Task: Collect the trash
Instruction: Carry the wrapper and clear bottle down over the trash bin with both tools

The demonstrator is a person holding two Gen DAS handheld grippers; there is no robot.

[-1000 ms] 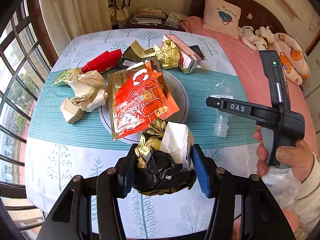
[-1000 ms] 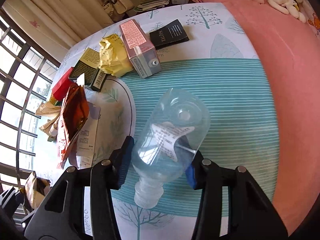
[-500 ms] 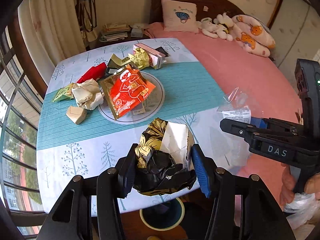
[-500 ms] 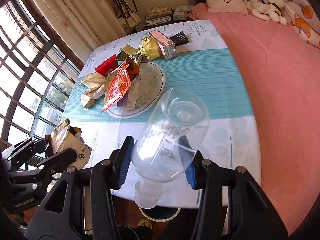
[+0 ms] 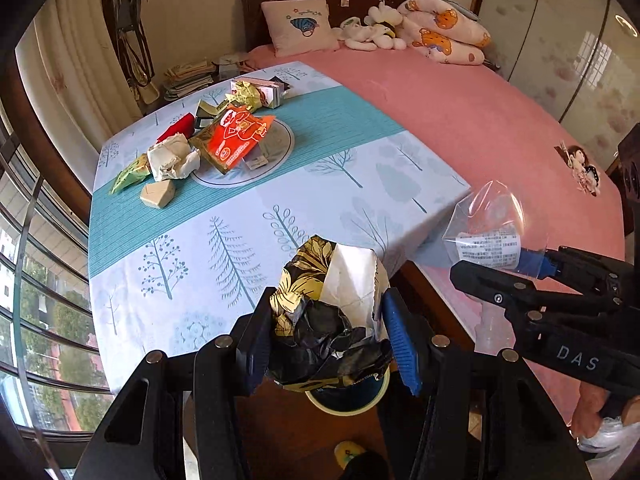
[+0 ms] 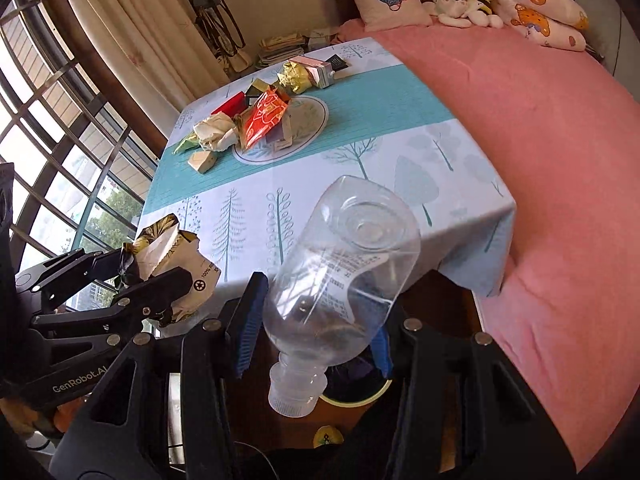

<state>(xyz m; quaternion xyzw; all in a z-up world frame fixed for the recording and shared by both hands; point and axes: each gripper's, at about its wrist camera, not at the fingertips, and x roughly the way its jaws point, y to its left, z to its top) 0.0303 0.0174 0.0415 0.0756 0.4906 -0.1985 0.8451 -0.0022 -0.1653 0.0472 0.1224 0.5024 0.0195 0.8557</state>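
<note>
My left gripper (image 5: 326, 336) is shut on a crumpled black, gold and white wrapper (image 5: 332, 304), held off the table's near edge above a round bin (image 5: 346, 400) on the floor. My right gripper (image 6: 312, 340) is shut on an empty clear plastic bottle (image 6: 340, 276), neck down, also above the bin (image 6: 360, 392). The bottle also shows in the left wrist view (image 5: 492, 236), and the wrapper in the right wrist view (image 6: 172, 256). More trash lies on the table: an orange packet (image 5: 240, 136), crumpled white paper (image 5: 172, 158), a red packet (image 5: 176, 128).
The table (image 5: 248, 216) has a tree-print cloth with a teal stripe and a round plate (image 5: 280, 148). A pink bed (image 5: 500, 120) with pillows and soft toys lies to the right. Windows (image 6: 52, 120) and curtains stand to the left. A dark wooden floor is below.
Both grippers have pulled back from the table with their loads and now hang past its near edge over the floor bin. The trash on the table has not moved.
</note>
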